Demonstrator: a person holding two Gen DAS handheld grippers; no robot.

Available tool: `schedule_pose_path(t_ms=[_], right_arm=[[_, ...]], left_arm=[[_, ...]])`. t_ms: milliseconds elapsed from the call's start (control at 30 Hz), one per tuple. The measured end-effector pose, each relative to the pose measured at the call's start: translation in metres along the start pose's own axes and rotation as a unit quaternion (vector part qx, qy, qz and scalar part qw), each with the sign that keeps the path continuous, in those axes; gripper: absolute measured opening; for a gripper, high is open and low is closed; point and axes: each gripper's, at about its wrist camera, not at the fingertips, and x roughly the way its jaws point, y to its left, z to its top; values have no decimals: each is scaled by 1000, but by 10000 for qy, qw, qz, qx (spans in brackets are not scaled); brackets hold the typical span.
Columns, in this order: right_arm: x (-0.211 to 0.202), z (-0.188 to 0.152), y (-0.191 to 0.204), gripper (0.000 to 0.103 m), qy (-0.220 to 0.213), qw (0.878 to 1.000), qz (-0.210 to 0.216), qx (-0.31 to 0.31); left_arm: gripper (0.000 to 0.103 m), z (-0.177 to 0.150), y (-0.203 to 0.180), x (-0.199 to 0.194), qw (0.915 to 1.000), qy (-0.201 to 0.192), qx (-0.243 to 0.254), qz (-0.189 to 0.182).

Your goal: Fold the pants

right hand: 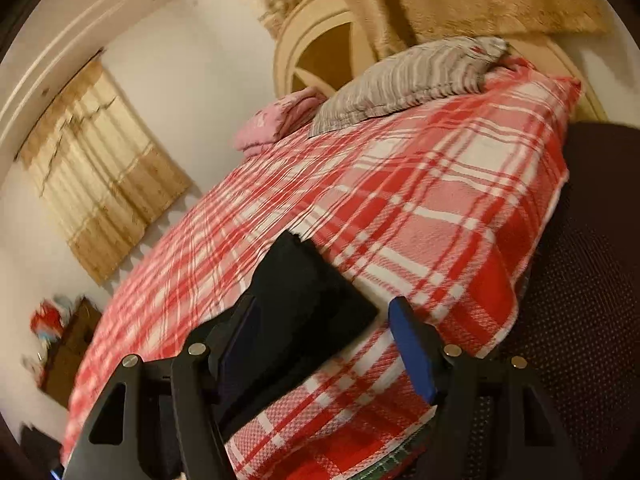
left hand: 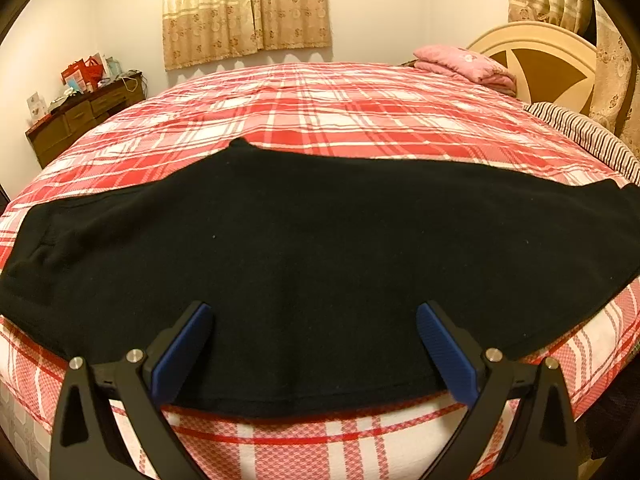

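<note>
On the plaid bedspread, black pants are spread at 12 o'clock of the wide-spread, empty left gripper; the right gripper is likewise held wide, empty.

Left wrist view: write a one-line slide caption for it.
Open left gripper poised over the near edge of black pants spread flat across a red plaid bedspread.

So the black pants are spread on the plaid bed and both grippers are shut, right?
Not quite. The black pants do lie on the plaid bed, but both grippers are open: left gripper in the left wrist view, right gripper in the right wrist view.
</note>
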Motion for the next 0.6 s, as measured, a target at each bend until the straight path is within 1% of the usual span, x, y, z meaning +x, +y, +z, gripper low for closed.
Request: schedule_pose_path(t_ms=[33, 67, 100, 200, 267, 333, 400, 433, 500, 600], right_arm=[[1, -1, 4, 66, 11, 9999, -36, -102], [4, -2, 8, 58, 66, 9997, -78, -205], [7, -2, 10, 52, 108, 9996, -102, -260], [9, -4, 13, 51, 87, 9993, -148, -346], [8, -3, 10, 51, 59, 9996, -151, -250], [5, -2, -1, 51, 5, 9999, 15, 132], [5, 0, -17, 51, 37, 9974, 350, 636], [4, 0, -20, 52, 95, 9958, 489, 772], [2, -3, -21, 52, 250, 9928, 713, 932], [-1, -12, -12, 52, 292, 9929, 737, 890]], left_arm=[[103, 0, 1, 0, 10000, 0, -2, -1], [103, 0, 0, 0, 10000, 0, -5, 0], [103, -1, 0, -1, 10000, -1, -3, 2], [103, -1, 0, 0, 10000, -1, -7, 3], [103, -1, 0, 0, 10000, -2, -2, 8], [103, -1, 0, -1, 10000, -2, -2, 0], [103, -1, 0, 0, 10000, -1, 0, 4], [103, -1, 0, -1, 10000, -2, 0, 6], [103, -1, 0, -1, 10000, -1, -1, 5], [103, -1, 1, -1, 10000, 7, -14, 17]])
